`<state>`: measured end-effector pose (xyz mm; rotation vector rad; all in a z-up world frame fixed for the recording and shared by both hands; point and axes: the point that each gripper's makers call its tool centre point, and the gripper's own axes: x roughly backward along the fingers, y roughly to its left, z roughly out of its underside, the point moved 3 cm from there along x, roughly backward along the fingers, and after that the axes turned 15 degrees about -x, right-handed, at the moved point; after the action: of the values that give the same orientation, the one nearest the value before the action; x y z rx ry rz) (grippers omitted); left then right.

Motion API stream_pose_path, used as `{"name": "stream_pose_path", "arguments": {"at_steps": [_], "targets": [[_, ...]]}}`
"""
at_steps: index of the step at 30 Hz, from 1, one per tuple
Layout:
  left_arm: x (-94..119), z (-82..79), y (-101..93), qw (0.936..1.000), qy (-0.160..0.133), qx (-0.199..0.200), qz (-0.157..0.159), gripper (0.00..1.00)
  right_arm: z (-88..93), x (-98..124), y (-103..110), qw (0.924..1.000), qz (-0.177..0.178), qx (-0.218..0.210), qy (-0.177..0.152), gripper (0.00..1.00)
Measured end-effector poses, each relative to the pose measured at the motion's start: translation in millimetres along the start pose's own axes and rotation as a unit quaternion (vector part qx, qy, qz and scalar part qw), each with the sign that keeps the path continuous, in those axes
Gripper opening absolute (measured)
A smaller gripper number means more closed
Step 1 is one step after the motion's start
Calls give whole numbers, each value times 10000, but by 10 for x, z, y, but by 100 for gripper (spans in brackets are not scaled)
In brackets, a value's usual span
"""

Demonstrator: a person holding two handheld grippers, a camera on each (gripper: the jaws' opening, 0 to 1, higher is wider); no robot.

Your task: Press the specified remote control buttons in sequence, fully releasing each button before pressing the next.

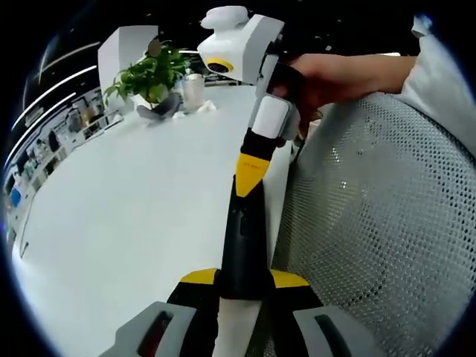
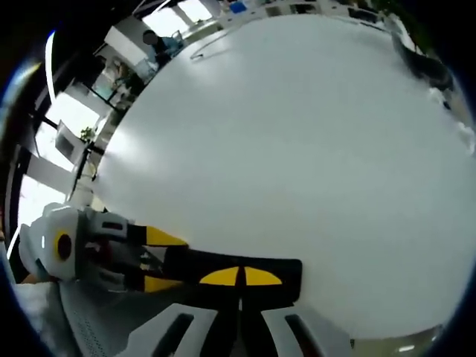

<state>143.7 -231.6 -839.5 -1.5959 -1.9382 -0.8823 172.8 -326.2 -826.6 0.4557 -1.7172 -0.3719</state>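
As we log, left tool [image 1: 245, 279]: clamped on right tool [image 2: 240, 277] tips.
Right tool: jaws pressed together, above tabletop [image 2: 297, 149].

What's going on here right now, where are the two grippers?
A person's hand holds the right gripper with its black, yellow-marked jaws shut together. They reach in between the spread jaws of the left gripper; whether those jaws clamp on them I cannot tell. Both meet over the edge of a bare white table, beside a grey mesh chair back. A green potted plant stands at the table's far end.
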Motion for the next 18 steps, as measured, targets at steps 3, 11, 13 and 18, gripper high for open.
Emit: {"name": "stream_pose_path", "arguments": {"at_steps": [3, 11, 13, 18], "targets": [[-2, 3, 0, 10000, -2, 3, -3, 24, 12, 1, 10, 10000, -19, 28, 32, 0], [1, 1, -1, 10000, -3, 13, -8, 24, 43, 4, 20, 9999, -17, 19, 125, 0], [2, 0, -1, 10000, -6, 18, -9, 24, 52, 10, 32, 9998, -49, -6, 169, 0], [1, -2, 0, 10000, -15, 35, -12, 24, 62, -7, 47, 9998, -51, 67, 195, 0]]}}
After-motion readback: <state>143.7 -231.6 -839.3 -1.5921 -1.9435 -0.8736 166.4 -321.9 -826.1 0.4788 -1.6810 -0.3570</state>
